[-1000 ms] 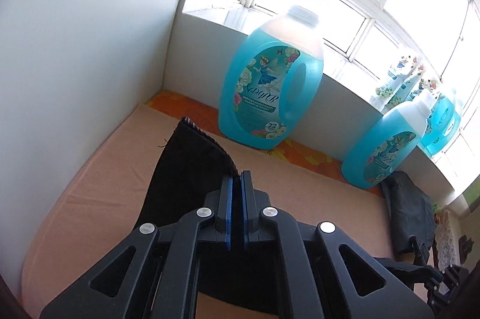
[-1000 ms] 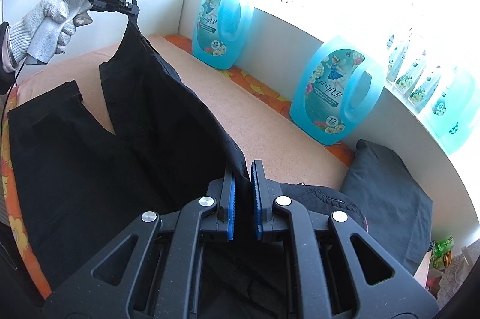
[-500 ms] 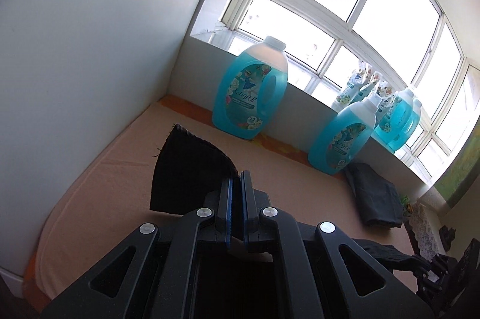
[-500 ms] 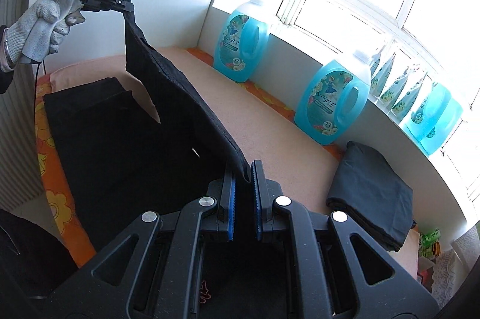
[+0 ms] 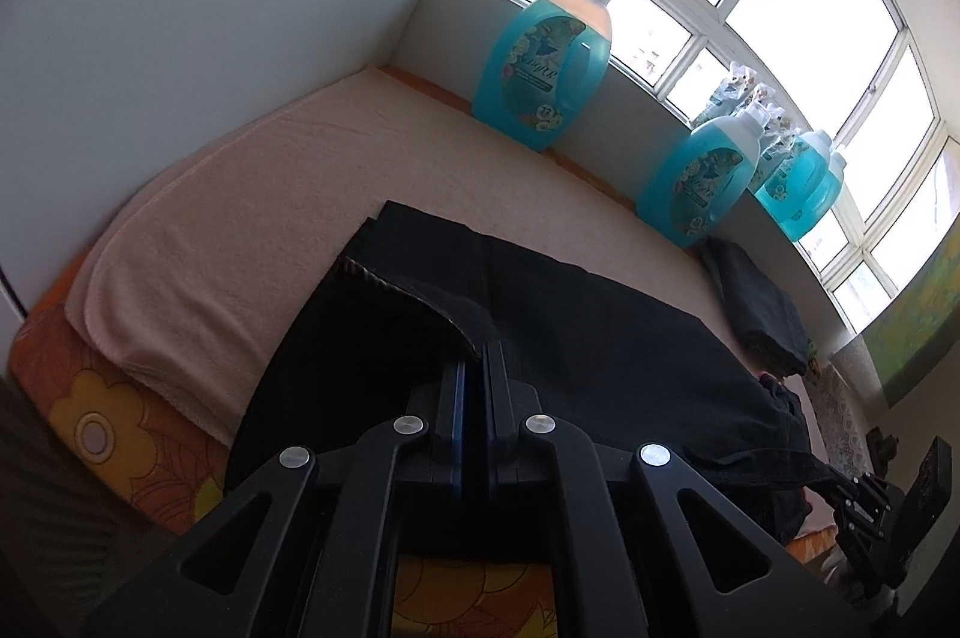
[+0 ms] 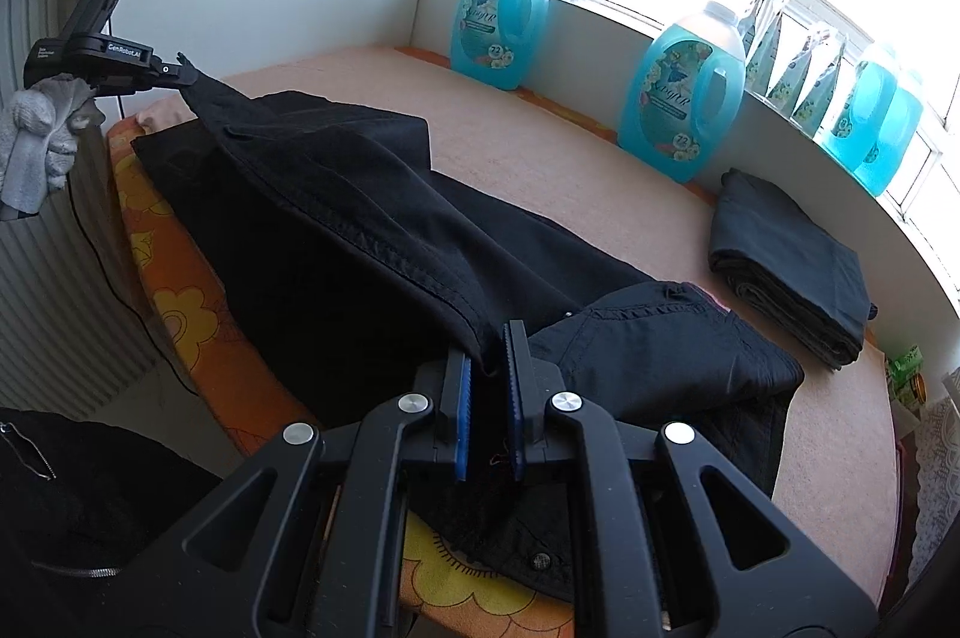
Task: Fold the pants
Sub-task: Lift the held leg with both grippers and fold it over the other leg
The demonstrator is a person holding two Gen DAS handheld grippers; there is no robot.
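Black pants (image 6: 336, 218) lie lengthwise across the peach towel (image 6: 540, 158), one leg folded over the other. My left gripper (image 5: 477, 368) is shut on the hem of the upper leg (image 5: 414, 296) at the left end; it also shows in the right wrist view (image 6: 180, 68), held by a gloved hand. My right gripper (image 6: 489, 350) is shut on the pants' edge near the waist (image 6: 654, 338), low over the table. It shows at the lower right of the left wrist view (image 5: 864, 512).
Blue detergent jugs (image 6: 498, 14) (image 6: 684, 98) and pouches (image 6: 798, 68) line the window ledge. A folded dark garment (image 6: 792, 266) lies at the right by the wall. An orange flowered cloth (image 6: 180, 314) covers the table edge. A white wall (image 5: 210, 8) bounds the left.
Both grippers have come down and towards me, carrying the lifted leg over the other one. The leg that hung high in the air now rests low on the pants.
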